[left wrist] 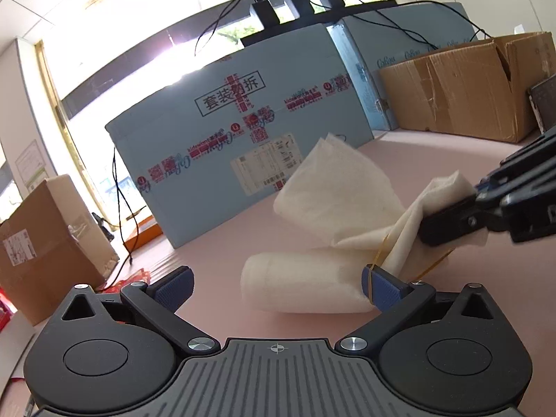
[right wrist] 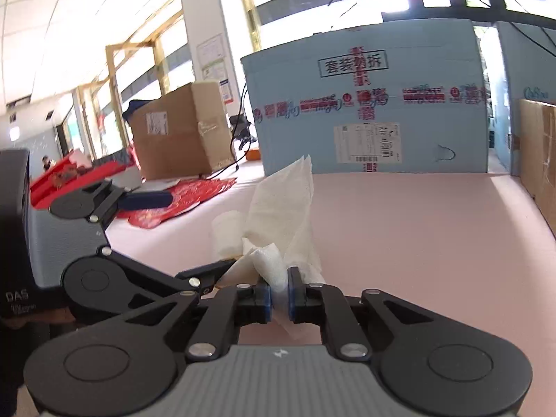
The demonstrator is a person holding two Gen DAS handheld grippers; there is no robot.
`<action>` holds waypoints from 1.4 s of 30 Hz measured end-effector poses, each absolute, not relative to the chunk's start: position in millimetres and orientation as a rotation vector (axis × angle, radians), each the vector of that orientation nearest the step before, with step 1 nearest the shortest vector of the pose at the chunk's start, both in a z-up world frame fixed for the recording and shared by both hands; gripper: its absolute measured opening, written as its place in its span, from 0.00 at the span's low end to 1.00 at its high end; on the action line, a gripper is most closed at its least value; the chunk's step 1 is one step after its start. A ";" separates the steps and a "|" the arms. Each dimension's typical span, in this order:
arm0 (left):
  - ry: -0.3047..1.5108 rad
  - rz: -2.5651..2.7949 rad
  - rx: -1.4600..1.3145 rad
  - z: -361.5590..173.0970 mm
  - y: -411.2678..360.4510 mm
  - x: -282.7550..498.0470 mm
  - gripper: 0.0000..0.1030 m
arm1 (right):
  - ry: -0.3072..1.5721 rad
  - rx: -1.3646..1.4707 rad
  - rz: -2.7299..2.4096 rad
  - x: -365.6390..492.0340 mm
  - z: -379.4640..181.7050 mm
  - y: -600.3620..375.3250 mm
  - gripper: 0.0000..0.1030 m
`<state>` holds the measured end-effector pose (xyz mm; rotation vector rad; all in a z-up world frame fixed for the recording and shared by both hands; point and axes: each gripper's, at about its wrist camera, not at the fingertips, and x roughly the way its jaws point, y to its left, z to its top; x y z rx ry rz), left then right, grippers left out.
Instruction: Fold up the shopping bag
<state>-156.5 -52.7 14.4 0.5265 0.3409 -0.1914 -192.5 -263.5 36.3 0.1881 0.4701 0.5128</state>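
Fabric of the white shopping bag (left wrist: pixel 333 208) sits pinched between the closed jaws of my right gripper (right wrist: pixel 278 300), its far end rolled on the pink table (left wrist: pixel 434 160). My left gripper (left wrist: pixel 278 286) stands wide open beside the roll, a yellow rubber band (left wrist: pixel 373 278) looped over one finger (left wrist: pixel 384 288).

Pink tabletop (left wrist: pixel 215 243), matte. Large light-blue carton (left wrist: pixel 239 132) stands across the far side, red printed tape and a shipping label on its face. Brown cardboard box (left wrist: pixel 458 83) to its right, another brown box (right wrist: pixel 177 132) on the left. Red printed sheets (right wrist: pixel 180 198) lie at the left edge. Windows behind are blown out by strong backlight. White ceiling tiles, white pillar (right wrist: pixel 201 24).
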 end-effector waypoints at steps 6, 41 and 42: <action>0.288 -0.102 0.675 3.5 -62.1 -159.8 1.00 | 0.437 0.393 0.419 -186.2 30.3 -271.8 0.09; 0.417 -0.434 0.335 18.8 -30.1 -145.0 1.00 | 0.758 1.008 0.653 -138.8 -26.0 -312.0 0.10; 0.427 -0.429 0.347 17.4 -31.5 -144.9 1.00 | 0.759 0.965 0.658 -139.7 -22.6 -309.5 0.12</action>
